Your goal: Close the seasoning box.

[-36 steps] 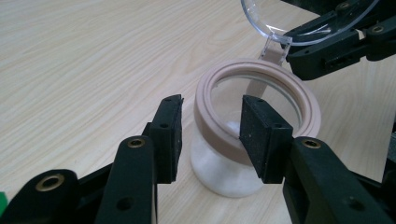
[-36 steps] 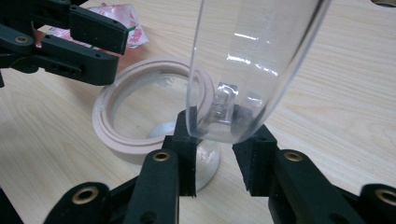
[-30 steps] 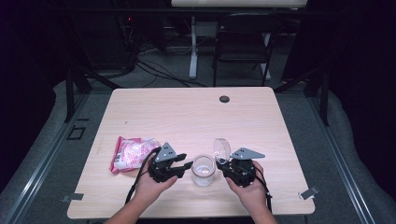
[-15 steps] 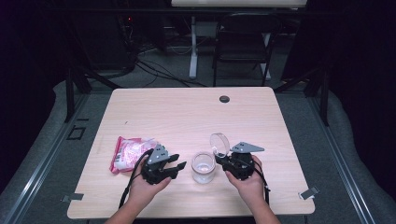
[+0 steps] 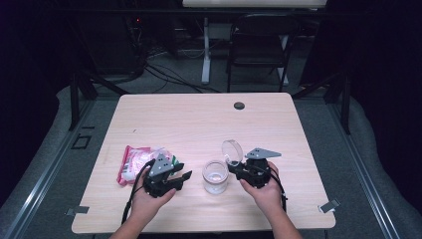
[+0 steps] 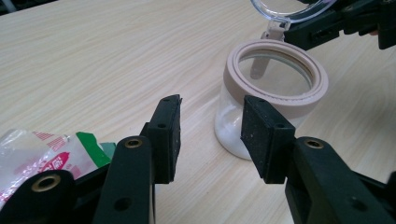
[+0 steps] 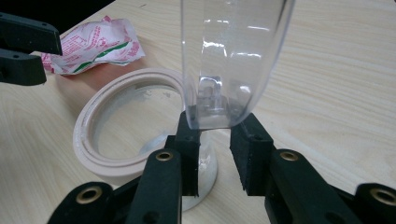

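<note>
Looking down on a pale wooden table (image 5: 199,119) in a dark room, with a folding chair (image 5: 259,50) and loose cables lying on the floor behind it and a small black disc (image 5: 239,105) sitting near the far edge. Standing near the front edge, between the two hands: a clear jar (image 5: 215,177) with a beige rim, upright, mouth open, something white lying at its bottom. Rising from the far right side of that rim, tilted up and back: the jar's clear round lid (image 5: 232,151), joined to the rim by a hinge strap in the left gripper view. Lying well to the left of the jar, just beside the left hand: a crumpled pink and white packet (image 5: 134,162) with green print. Hovering left of the jar, pointing toward it: the left gripper (image 5: 181,174), jaws standing about half open, gripping nothing, with bare tabletop between the pads and the jar just ahead and slightly to the right in its own view (image 6: 212,107). Reaching in from the right of the jar: the right gripper (image 5: 231,167), jaws having just been opening, now standing narrowly apart with the lid's lower edge and its small tab between them (image 7: 215,126). Sitting very close to that edge on both sides, the pads (image 7: 189,140); pressing on it or merely flanking it, not telling from these views.
</note>
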`<action>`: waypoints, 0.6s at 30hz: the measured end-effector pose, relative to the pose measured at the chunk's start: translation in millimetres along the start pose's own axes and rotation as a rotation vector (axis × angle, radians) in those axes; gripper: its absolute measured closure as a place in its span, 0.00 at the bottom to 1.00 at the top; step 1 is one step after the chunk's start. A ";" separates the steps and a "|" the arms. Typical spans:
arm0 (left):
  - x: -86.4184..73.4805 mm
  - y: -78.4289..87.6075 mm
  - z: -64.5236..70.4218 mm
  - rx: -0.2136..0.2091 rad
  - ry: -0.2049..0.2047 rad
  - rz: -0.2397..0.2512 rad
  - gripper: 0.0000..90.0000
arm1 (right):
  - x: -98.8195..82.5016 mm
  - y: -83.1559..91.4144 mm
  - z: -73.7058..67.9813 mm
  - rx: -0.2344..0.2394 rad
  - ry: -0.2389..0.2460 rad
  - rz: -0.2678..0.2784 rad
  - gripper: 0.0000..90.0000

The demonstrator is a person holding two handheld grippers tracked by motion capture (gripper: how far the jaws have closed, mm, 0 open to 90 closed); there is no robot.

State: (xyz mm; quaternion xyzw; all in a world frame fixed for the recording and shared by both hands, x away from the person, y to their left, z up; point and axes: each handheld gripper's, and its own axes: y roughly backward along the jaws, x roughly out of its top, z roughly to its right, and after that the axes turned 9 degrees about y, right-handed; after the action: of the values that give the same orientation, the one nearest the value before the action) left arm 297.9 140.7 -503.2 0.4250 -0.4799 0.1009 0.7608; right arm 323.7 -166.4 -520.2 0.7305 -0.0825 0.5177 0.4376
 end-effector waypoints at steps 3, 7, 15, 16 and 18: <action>1.0 2.0 -2.8 0.004 0.006 0.008 0.64 | -0.8 1.1 0.5 0.000 0.002 -0.006 0.81; 2.4 5.6 -7.7 0.013 0.020 0.027 0.64 | -1.7 1.7 0.4 -0.004 0.002 -0.023 0.81; 5.3 11.5 -14.6 0.023 0.042 0.051 0.64 | -5.3 -0.9 0.4 0.001 0.008 -0.057 0.85; 5.2 11.6 -15.0 0.024 0.041 0.049 0.64 | -5.6 -1.8 0.6 0.002 0.007 -0.060 0.86; 4.9 11.6 -16.1 0.029 0.040 0.052 0.65 | -6.2 -3.0 1.5 -0.001 0.012 -0.070 0.88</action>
State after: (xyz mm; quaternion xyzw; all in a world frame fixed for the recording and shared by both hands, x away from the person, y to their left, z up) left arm 304.2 158.6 -495.7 0.4212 -0.4740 0.1357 0.7612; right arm 323.6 -167.8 -527.1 0.7297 -0.0547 0.5063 0.4562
